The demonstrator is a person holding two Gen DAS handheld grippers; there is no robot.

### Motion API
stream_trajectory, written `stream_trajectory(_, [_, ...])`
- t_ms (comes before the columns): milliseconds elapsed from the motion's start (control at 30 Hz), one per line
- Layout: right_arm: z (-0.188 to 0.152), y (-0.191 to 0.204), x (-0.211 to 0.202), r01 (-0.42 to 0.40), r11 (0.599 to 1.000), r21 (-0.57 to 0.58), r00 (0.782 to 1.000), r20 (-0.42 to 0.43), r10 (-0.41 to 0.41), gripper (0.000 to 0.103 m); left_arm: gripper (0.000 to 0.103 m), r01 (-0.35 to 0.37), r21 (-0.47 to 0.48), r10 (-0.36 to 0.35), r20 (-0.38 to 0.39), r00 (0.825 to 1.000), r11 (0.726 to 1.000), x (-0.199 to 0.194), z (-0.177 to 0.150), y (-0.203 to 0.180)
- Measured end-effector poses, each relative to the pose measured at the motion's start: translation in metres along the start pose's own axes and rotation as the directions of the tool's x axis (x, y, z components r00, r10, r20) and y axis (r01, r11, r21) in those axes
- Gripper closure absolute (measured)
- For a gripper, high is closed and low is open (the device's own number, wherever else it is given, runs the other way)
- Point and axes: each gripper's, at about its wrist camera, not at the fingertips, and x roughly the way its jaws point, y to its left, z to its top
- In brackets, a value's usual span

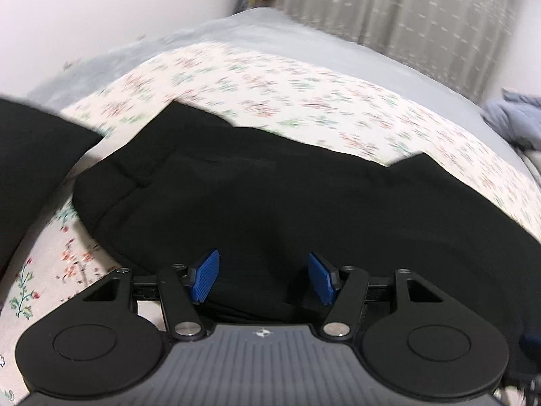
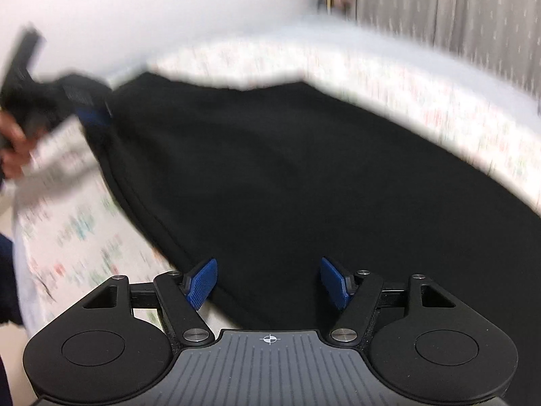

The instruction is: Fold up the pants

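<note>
Black pants (image 1: pixel 270 203) lie spread on a floral bedsheet (image 1: pixel 270 91). In the left wrist view my left gripper (image 1: pixel 263 279) is open, its blue pads on either side of the near edge of the cloth. In the right wrist view the pants (image 2: pixel 304 176) fill the middle and my right gripper (image 2: pixel 268 282) is open over their near edge. The left gripper also shows at the far left of the right wrist view (image 2: pixel 91 115), blurred, at the pants' left end.
Another black cloth (image 1: pixel 30 169) lies at the left. A grey-blue blanket (image 1: pixel 287 40) covers the far side of the bed. A grey garment (image 1: pixel 514 118) sits at the right edge. A white wall and curtains (image 1: pixel 422 17) stand behind.
</note>
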Motion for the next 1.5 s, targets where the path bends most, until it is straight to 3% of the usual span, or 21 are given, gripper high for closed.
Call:
stream_trajectory(67, [0.0,0.004,-0.003,0.003,0.999,-0.034,1.0,0.002,-0.003,0.035,0.027,-0.015,-0.041,0.014,-0.016,1.0,0.999,0.007,0.003,0.011])
stream_trajectory(167, [0.003,0.003,-0.014,-0.035,0.999,-0.019,0.998,0.048,0.036,0.037,0.029,-0.066,0.004,0.066,-0.061,0.996,0.998,0.014,-0.003,0.009])
stream_trajectory(267, [-0.001,0.003,-0.002,-0.006,1.0,-0.03,1.0,-0.01,0.005,0.036,0.029,-0.103,0.049,0.106,-0.063,0.992,0.993,0.008,-0.008,0.004])
stream_trajectory(500, [0.006,0.0,-0.014,-0.018,0.999,-0.028,0.997,0.071,0.02,0.04,0.036,-0.194,0.016,0.195,-0.051,0.98,0.981,-0.002,-0.003,0.022])
stream_trajectory(600, [0.003,0.0,0.003,-0.004,1.0,-0.021,1.0,-0.005,0.004,0.039,0.036,-0.113,-0.069,0.115,0.03,0.993,0.991,-0.022,0.004,0.02])
stream_trajectory(700, [0.007,0.004,-0.002,-0.022,0.999,-0.044,1.0,0.006,0.022,0.043,0.033,-0.031,0.03,0.027,0.118,0.993,0.999,-0.034,0.007,-0.011])
stream_trajectory(833, [0.01,0.001,-0.005,-0.027,1.0,-0.014,0.999,0.029,0.027,0.043,0.033,0.042,0.104,-0.043,0.012,0.999,0.994,-0.007,-0.001,-0.05])
stream_trajectory(933, [0.006,-0.007,0.005,-0.023,1.0,0.003,1.0,0.0,0.023,0.043,0.032,0.004,0.145,0.011,-0.103,0.995,0.989,0.022,-0.012,-0.067])
stream_trajectory(1033, [0.008,-0.018,0.001,-0.006,1.0,0.017,1.0,-0.012,0.006,0.042,0.027,-0.033,0.197,0.052,-0.089,0.995,0.98,0.024,-0.012,-0.075])
stream_trajectory(1167, [0.007,-0.055,-0.006,0.058,0.993,0.106,0.998,-0.044,-0.054,0.041,0.028,-0.02,0.13,0.031,-0.084,0.996,0.991,0.025,-0.004,-0.069])
stream_trajectory(1367, [0.0,-0.106,-0.024,0.183,0.938,0.296,0.983,-0.049,-0.177,0.039,0.028,0.037,0.167,-0.031,-0.038,0.999,0.985,0.028,0.011,-0.09])
stream_trajectory(1500, [0.0,-0.121,-0.024,0.219,0.9,0.378,0.975,-0.05,-0.216,0.039,0.027,0.052,0.226,-0.055,0.008,0.998,0.973,0.042,0.026,-0.103])
